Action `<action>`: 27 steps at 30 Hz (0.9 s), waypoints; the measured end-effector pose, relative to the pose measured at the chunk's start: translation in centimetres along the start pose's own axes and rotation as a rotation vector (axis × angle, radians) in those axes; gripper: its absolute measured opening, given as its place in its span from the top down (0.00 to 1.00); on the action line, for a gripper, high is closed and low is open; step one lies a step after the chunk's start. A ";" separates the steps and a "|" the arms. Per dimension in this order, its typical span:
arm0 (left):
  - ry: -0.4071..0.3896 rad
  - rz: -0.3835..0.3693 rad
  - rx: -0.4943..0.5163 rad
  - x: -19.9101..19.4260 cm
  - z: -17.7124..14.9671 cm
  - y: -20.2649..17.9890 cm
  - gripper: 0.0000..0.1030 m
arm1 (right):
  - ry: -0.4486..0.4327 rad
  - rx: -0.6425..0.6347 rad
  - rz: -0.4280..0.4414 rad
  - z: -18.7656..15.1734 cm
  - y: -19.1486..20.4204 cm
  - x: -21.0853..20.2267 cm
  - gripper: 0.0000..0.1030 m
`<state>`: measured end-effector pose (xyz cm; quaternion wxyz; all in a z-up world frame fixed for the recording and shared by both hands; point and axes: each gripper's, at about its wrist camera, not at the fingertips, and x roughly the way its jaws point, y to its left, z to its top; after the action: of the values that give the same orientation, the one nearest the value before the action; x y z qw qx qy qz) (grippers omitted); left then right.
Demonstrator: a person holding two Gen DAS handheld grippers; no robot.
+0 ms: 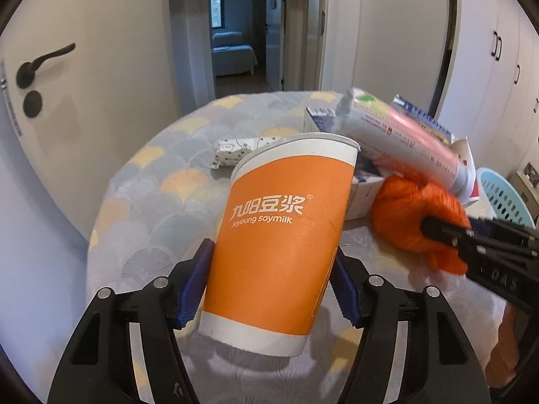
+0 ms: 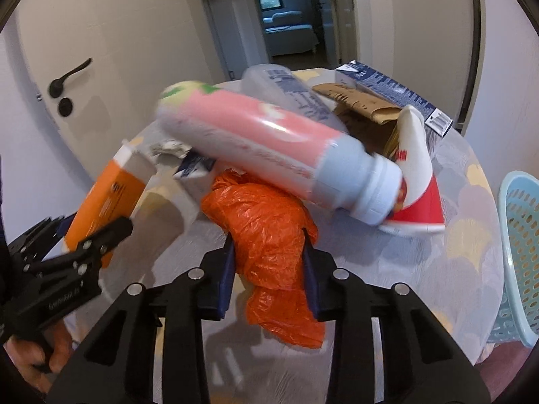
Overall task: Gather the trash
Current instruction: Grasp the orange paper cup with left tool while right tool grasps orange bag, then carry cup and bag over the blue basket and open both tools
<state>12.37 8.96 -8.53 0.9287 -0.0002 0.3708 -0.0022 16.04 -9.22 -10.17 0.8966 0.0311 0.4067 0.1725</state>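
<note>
Left gripper (image 1: 273,289) clamps a smooth orange paper cup (image 1: 279,235), tilted above the scallop-patterned tablecloth (image 1: 151,202). To its right, right gripper (image 2: 267,269) pinches a crinkled orange plastic bag (image 2: 269,229); a glossy pink bottle (image 2: 269,144) lies behind it.

Cup (image 1: 279,235): matt paper, orange sleeve print with white bands, faintly creased near the middle.
Bag (image 2: 269,232): thin orange plastic film, crinkled and glossy where it caught light.
Bottle (image 2: 269,144): smooth plastic, shiny pink label, grey-white body, ribbed white cap.
Table cover (image 1: 151,202): soft-looking cloth with a quilted scallop texture, matt.
Left gripper (image 1: 273,289): matt black plastic arms, blue ridged pads, bright metal bolt heads.
Right gripper (image 2: 267,276): same black plastic, blue pads.
Carton (image 2: 397,94): printed cardboard, slight sheen.
Brown paper (image 2: 363,104): rough, torn, matt.
Basket (image 2: 518,252): pale blue perforated plastic, smooth.
</note>
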 end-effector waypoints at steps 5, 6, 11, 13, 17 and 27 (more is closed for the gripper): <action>-0.022 -0.017 -0.002 -1.7 -0.1 -0.5 0.39 | -0.015 -0.014 0.035 -1.4 0.7 -2.7 0.70; -0.026 -0.022 -0.001 -2.1 -0.2 -0.7 0.39 | -0.019 -0.016 0.033 -1.6 0.8 -3.2 0.70; -0.048 -0.048 0.010 -3.7 -0.3 -1.8 0.39 | -0.041 -0.009 0.044 -2.1 0.6 -5.6 0.70; -0.059 -0.062 0.017 -4.2 -0.1 -2.2 0.39 | -0.065 -0.010 0.043 -2.2 0.5 -6.9 0.70; -0.096 -0.089 0.048 -5.8 0.6 -3.9 0.39 | -0.132 0.011 0.022 -1.9 -0.6 -9.6 0.70; -0.223 -0.215 0.199 -9.8 6.1 -12.1 0.39 | -0.333 0.163 -0.163 -0.4 -8.3 -17.8 0.70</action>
<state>9.41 -3.08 2.66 0.9539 0.0521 0.2614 -0.1380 7.24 -22.99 0.67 0.9570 0.0988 0.2664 0.0585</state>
